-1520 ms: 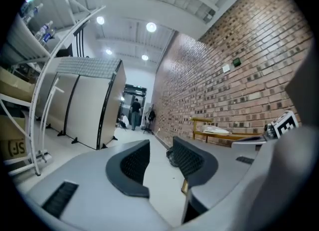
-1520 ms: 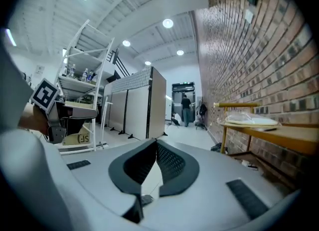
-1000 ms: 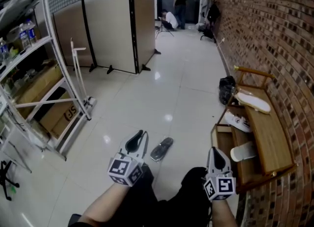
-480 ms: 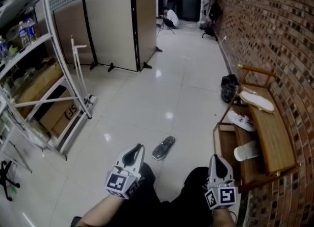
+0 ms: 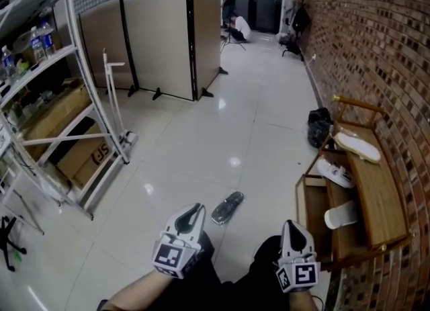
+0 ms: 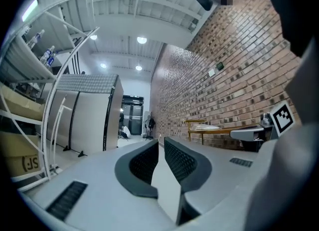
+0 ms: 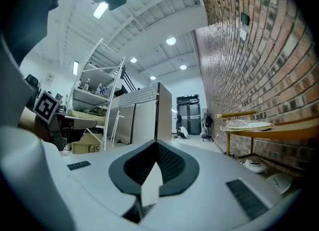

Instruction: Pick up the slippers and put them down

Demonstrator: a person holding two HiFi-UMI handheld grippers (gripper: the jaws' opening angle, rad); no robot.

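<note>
A dark slipper (image 5: pixel 227 207) lies on the white tiled floor, just beyond and right of my left gripper (image 5: pixel 191 211). That gripper points level, its jaws a narrow slit apart with nothing between them (image 6: pixel 160 142). My right gripper (image 5: pixel 293 226) hangs near the wooden shoe rack (image 5: pixel 376 199), its fingertips touching and empty (image 7: pixel 155 144). A pale slipper (image 5: pixel 357 146) rests on the rack's top board. A white slipper (image 5: pixel 341 215) and a white shoe (image 5: pixel 336 172) sit on the lower shelf.
A brick wall (image 5: pixel 376 48) runs along the right. A black bag (image 5: pixel 318 127) lies by the rack's far end. White metal shelving (image 5: pixel 60 135) with boxes stands at left, tan partition panels (image 5: pixel 161 41) behind it. People are at the far end of the corridor (image 5: pixel 236 24).
My left gripper has sunk lower and nearer to me, away from the dark slipper. The right gripper has shifted slightly. The slippers have not moved.
</note>
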